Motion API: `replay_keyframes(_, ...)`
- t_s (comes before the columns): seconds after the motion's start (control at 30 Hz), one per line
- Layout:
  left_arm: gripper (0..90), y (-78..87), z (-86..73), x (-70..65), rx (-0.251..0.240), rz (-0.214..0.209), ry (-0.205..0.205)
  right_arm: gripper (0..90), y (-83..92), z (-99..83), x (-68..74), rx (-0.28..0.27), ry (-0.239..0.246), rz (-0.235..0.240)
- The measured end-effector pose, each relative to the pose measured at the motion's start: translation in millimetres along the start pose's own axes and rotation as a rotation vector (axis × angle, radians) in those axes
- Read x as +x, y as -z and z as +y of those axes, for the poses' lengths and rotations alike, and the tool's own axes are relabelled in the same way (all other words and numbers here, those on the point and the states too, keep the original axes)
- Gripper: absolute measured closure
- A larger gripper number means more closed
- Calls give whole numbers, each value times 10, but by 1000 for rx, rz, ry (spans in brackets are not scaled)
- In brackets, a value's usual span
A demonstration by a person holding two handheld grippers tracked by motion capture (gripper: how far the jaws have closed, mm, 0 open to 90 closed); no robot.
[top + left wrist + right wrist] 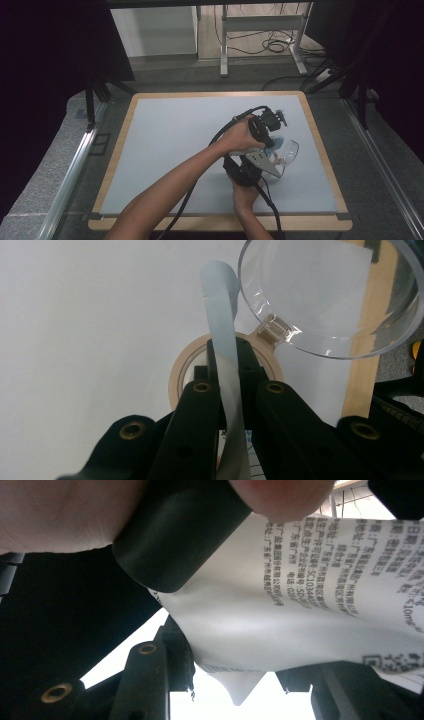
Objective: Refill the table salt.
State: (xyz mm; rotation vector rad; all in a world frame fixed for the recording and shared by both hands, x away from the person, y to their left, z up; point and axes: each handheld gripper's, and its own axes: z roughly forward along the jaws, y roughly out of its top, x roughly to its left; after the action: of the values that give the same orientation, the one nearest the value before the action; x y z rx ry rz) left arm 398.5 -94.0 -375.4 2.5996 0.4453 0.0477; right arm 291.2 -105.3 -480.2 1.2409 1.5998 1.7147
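My left gripper (227, 352) is shut on a light blue strip (220, 300) that rises and curls between its jaws. Below its tips lies a tan ring (177, 375), and a clear round plastic bowl (325, 295) sits just beyond, seemingly joined to the ring by a small clear neck. In the high view the left gripper (270, 145) points down over the clear bowl (289, 150), with the right gripper (269, 165) right under it. My right gripper (245, 665) is shut on a white packet (300, 605) printed with small black text, which spans the gap between the jaws.
The pale blue-grey mat (175, 150) covers a wood-edged table (320, 150). The left forearm (175, 185) crosses the front of the mat. The left gripper's black handle (175, 535) and the hand (60, 510) loom close above the right jaws. Cables trail off the front edge.
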Motion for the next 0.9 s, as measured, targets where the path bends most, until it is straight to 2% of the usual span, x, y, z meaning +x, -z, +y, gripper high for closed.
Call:
replay_keyframes(0.2, 900, -11, -5, 6, 4, -2, -3, 582, -3, -5, -1, 5, 7, -2)
replay_keyframes(0.57, 900, -3, 33, -4, 24, 4, -20, 584, -11, 40, 4, -11, -11, -16)
replay_keyframes(0.9, 900, 4, 43, -8, 17, 0, -16, 585, -7, 43, -2, -22, -16, -24)
